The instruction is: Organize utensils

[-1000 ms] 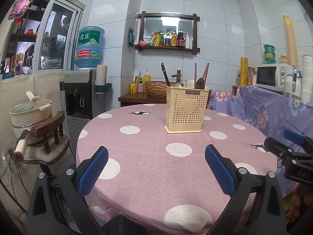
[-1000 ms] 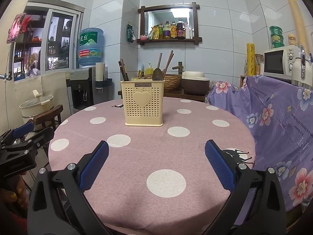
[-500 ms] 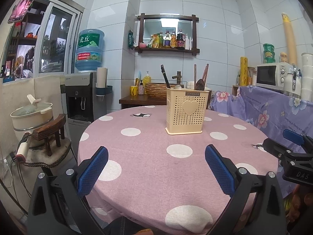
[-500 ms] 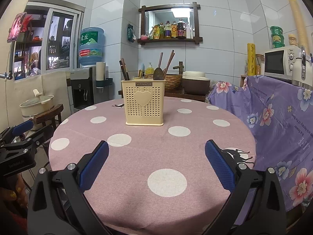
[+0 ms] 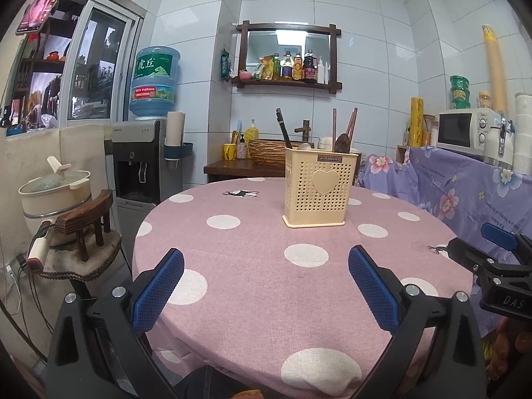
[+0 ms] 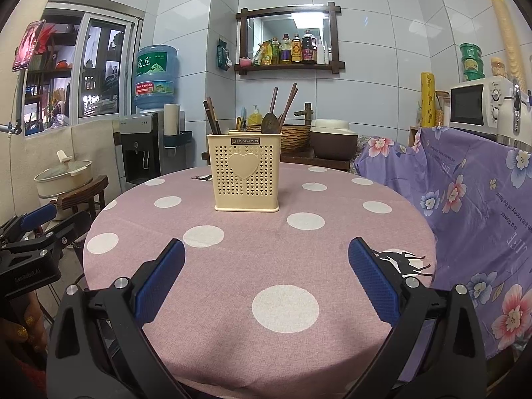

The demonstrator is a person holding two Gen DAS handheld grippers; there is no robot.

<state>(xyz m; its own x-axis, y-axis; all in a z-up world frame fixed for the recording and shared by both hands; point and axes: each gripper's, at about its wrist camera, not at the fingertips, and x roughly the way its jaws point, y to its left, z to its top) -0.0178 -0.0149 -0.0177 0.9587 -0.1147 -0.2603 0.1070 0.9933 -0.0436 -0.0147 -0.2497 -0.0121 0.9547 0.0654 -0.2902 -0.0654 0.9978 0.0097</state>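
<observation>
Left wrist view: on our pink dotted counter (image 5: pixel 252 266) the cream holder (image 5: pixel 318 189) already stands with the utensils (image 5: pixel 342 133) upright inside; left gripper (image 5: pixel 266 286) fingers spread wide, empty. Right wrist view: right gripper (image 6: pixel 266 279) likewise wide and empty (nothing loose left, so we judge it nearly finished).
</observation>
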